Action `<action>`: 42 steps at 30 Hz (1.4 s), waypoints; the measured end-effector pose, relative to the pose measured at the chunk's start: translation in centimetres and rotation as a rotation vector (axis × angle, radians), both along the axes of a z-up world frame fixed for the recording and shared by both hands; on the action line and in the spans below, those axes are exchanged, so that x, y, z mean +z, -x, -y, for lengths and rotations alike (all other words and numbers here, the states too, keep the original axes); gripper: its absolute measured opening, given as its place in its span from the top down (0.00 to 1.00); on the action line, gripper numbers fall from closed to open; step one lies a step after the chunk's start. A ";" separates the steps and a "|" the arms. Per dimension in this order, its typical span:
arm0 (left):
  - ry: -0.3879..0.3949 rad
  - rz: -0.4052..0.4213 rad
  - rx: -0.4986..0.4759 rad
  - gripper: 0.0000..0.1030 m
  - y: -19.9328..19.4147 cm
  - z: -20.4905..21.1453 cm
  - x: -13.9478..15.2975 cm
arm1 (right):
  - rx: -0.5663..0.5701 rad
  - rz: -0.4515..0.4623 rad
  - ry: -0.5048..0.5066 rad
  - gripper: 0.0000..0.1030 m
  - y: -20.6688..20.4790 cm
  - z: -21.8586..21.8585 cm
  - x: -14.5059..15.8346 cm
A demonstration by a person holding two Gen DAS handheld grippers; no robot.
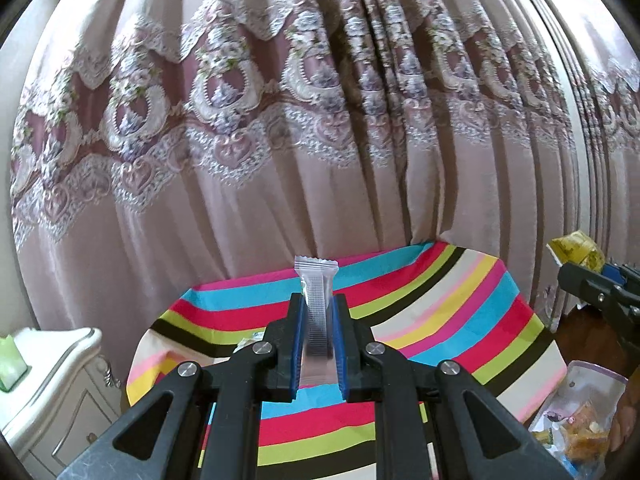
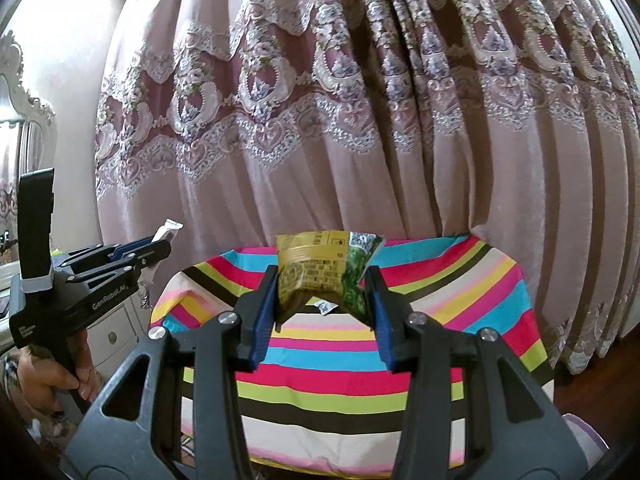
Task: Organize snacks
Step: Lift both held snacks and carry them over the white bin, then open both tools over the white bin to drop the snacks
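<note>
Both tools held raised above the desk (image 1: 460, 300), pointing level toward the curtain (image 1: 280, 140)

Left tool (image 1: 318, 312): blue-padded jaws clenched on a silver snack bar wrapper (image 1: 316, 280), gripped along its length, the crimped end sticking out past the fingertips. From the right wrist view we see the same left tool (image 2: 160, 246) side-on at far left, with the wrapper tip (image 2: 168, 228) poking up at a slant beyond it. A bare hand (image 2: 52, 380) wraps its handle below

Right tool (image 2: 326, 280): jaws set wider, grasping a yellow-green snack packet (image 2: 320, 268) squeezed across its middle, so the foil crumples and bows between the pads. Printed text and a QR patch face the camera; we cannot read them. In the left wrist view the right tool (image 1: 580, 276) shows only at the right edge, cut off, the packet (image 1: 576, 250) above its fingers

Both snacks are in the air, clear of the desk, which wears a cloth striped in pink, blue, lime, black and cream

A small wrapper scrap (image 2: 326, 306) lies on the cloth below the packet, partly hidden by it. Another pale bit (image 1: 248, 340) sits behind the left tool's linkage, too hidden to name

Lower right of the left view: a clear zip bag (image 1: 580, 420) holding mixed snacks, its contents blurred and cut by the frame. White cabinet (image 1: 52, 380) at lower left, with a green object (image 1: 10, 360) on top we cannot identify
</note>
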State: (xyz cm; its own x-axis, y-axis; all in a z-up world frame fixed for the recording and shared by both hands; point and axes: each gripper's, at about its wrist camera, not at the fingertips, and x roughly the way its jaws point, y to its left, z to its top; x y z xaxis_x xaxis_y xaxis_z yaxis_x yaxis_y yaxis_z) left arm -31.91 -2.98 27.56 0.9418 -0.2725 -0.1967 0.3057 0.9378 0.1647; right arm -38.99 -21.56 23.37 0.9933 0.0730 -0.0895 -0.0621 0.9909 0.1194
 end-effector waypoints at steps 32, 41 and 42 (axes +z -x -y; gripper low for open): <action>-0.313 -0.164 -0.634 0.85 8.8 20.8 -7.2 | -0.358 -0.260 -0.034 0.54 9.7 15.3 -8.1; -0.335 -0.439 -0.919 0.36 8.2 25.1 -12.8 | -0.482 -0.530 -0.049 0.24 9.1 18.4 -11.7; -0.332 -0.469 -0.921 0.29 7.7 25.1 -13.7 | -0.500 -0.563 -0.058 0.23 8.7 18.7 -12.2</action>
